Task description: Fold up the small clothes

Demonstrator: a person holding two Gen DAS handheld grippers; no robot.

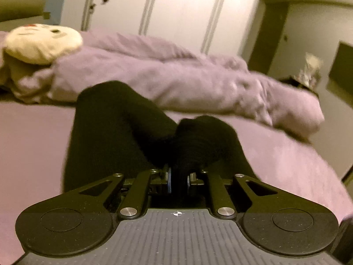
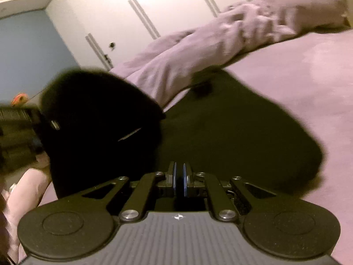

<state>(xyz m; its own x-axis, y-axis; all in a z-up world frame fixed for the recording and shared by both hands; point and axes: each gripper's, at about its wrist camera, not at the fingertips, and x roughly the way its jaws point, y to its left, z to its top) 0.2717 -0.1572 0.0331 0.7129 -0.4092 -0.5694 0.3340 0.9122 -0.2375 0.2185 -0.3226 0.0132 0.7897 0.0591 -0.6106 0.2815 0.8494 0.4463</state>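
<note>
Black knit garment [image 1: 114, 132] on the bed [image 1: 33, 143], pale purple sheet. Left gripper [image 1: 178, 180] jaws pinched together on a bunched fold of the black fabric, which rises straight out of the jaws. In the left wrist view the garment's long axis runs away from the gripper toward the rumpled purple duvet [image 1: 176, 77]; the far end stops just short of the duvet, and a second lobe humps up to the right of it. Right gripper [image 2: 181, 181] jaws nearly together, blue pads showing; dark cloth sits between and below them, looks clamped on the garment's edge. In the right wrist view the garment [image 2: 231, 128] spreads flat and wide in front of the gripper, its far corner touching the duvet [image 2: 198, 50], with a lifted flap left of the gripper. Part of a hand [image 2: 26, 190] at lower left. Plush toy [image 1: 42, 42] on the duvet's left end. White wardrobe [image 1: 176, 4] behind the duvet. No readable writing or labels; frames blurred.
</note>
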